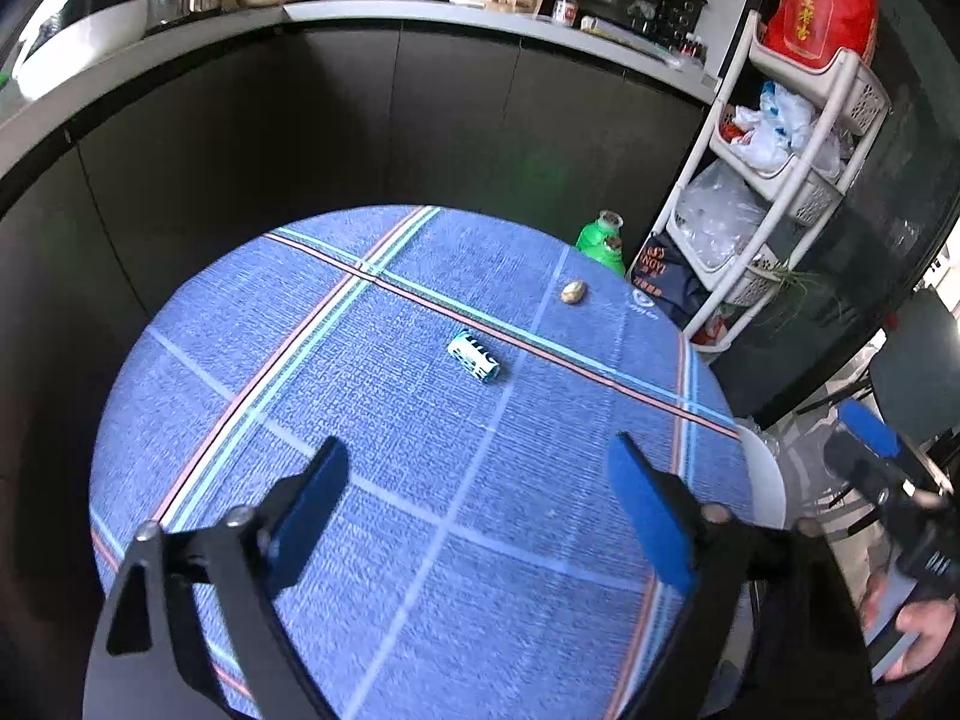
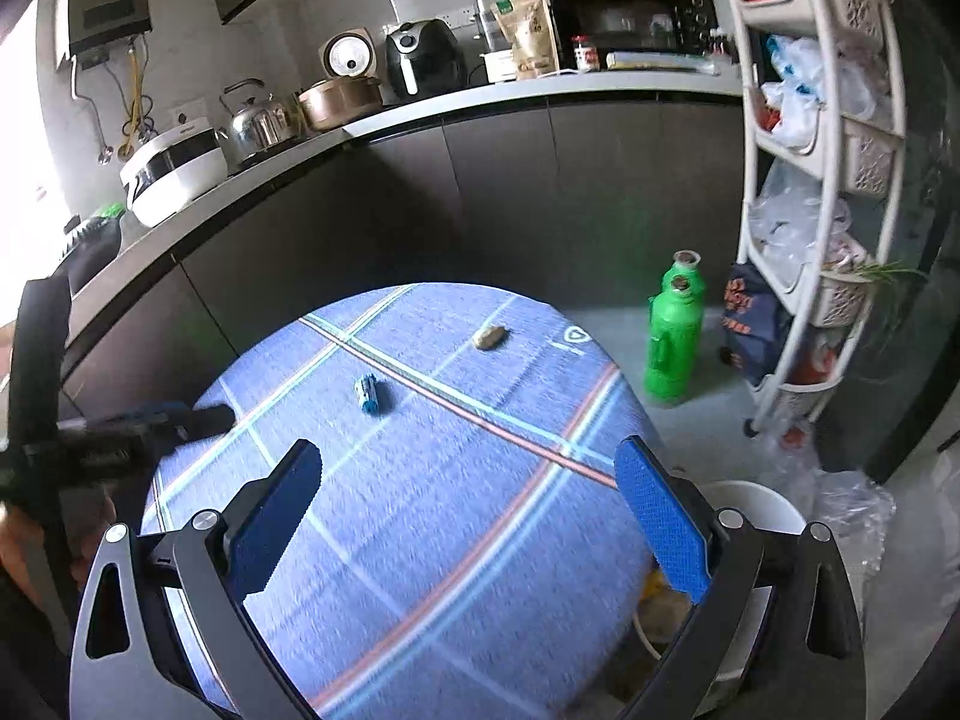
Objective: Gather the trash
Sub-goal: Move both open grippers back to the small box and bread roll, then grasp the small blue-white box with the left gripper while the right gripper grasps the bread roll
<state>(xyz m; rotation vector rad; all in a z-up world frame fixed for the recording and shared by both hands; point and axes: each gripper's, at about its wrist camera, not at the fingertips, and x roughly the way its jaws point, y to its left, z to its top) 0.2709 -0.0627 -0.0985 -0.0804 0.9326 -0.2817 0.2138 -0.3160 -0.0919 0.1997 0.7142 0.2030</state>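
Observation:
A small teal and white wrapper [image 1: 473,355] lies near the middle of the round table with a blue plaid cloth [image 1: 360,360]; it also shows in the right wrist view [image 2: 368,393]. A small brown scrap [image 1: 573,292] lies near the table's far right edge, and also shows in the right wrist view [image 2: 488,336]. My left gripper [image 1: 480,456] is open and empty above the table's near side. My right gripper [image 2: 468,456] is open and empty above the table's near right side. A white bin [image 2: 750,516] stands on the floor beside the table, some scraps inside.
Green bottles [image 2: 672,336] stand on the floor past the table. A white tiered rack [image 2: 822,192] with plastic bags stands at the right. Dark cabinets under a counter [image 2: 420,114] with appliances run behind. Plastic bags [image 2: 840,498] lie on the floor.

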